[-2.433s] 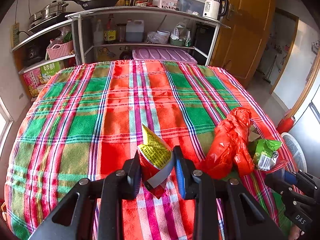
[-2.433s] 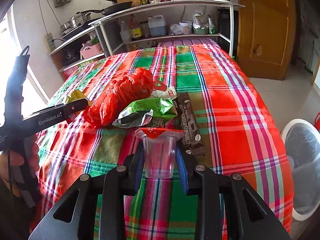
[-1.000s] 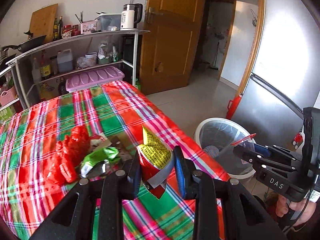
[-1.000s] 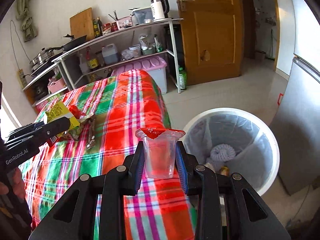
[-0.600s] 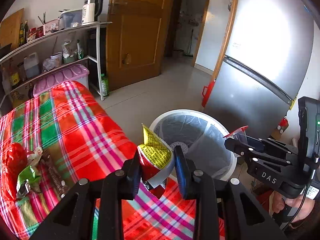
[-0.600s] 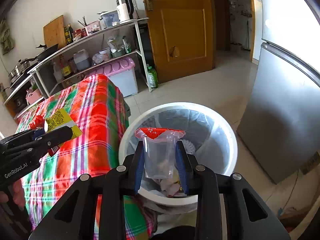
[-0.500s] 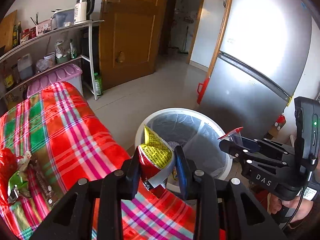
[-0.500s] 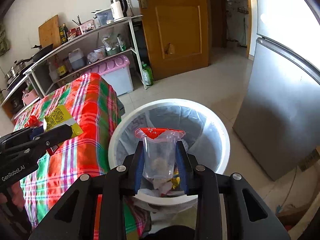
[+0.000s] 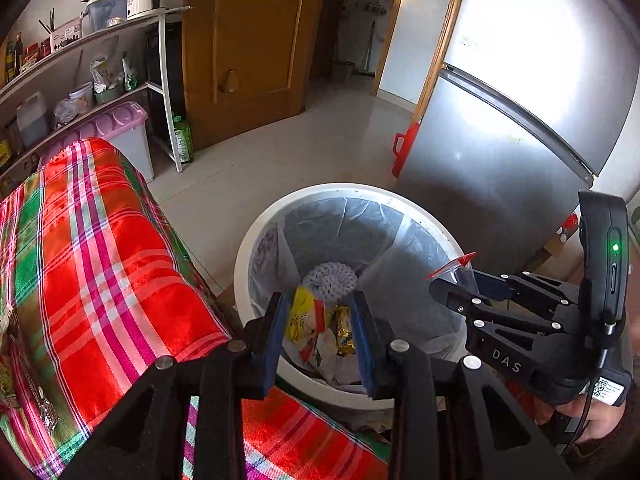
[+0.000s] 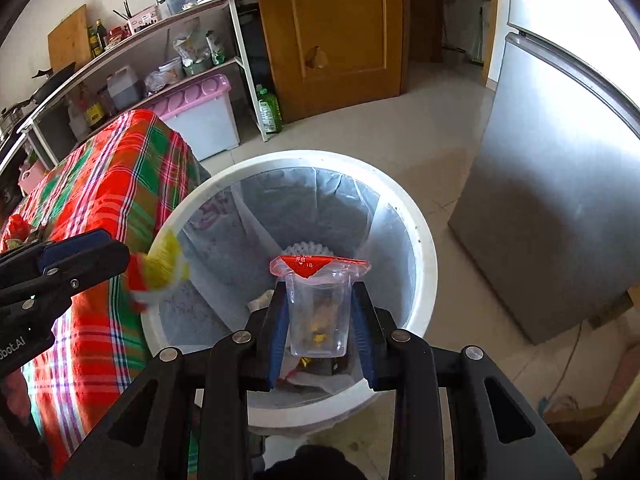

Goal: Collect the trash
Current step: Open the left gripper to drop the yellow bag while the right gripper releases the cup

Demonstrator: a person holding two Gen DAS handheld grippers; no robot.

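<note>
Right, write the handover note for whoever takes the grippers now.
Left gripper: fingers have just been opening; the yellow-red snack wrapper is loose, dropping at the white bin rim.
Right gripper: shut on the clear plastic cup, above the bin.
Done: some trash lies in the bin.
Left: release the cup; fetch the red bag and brown sachet from the plaid table.
</note>
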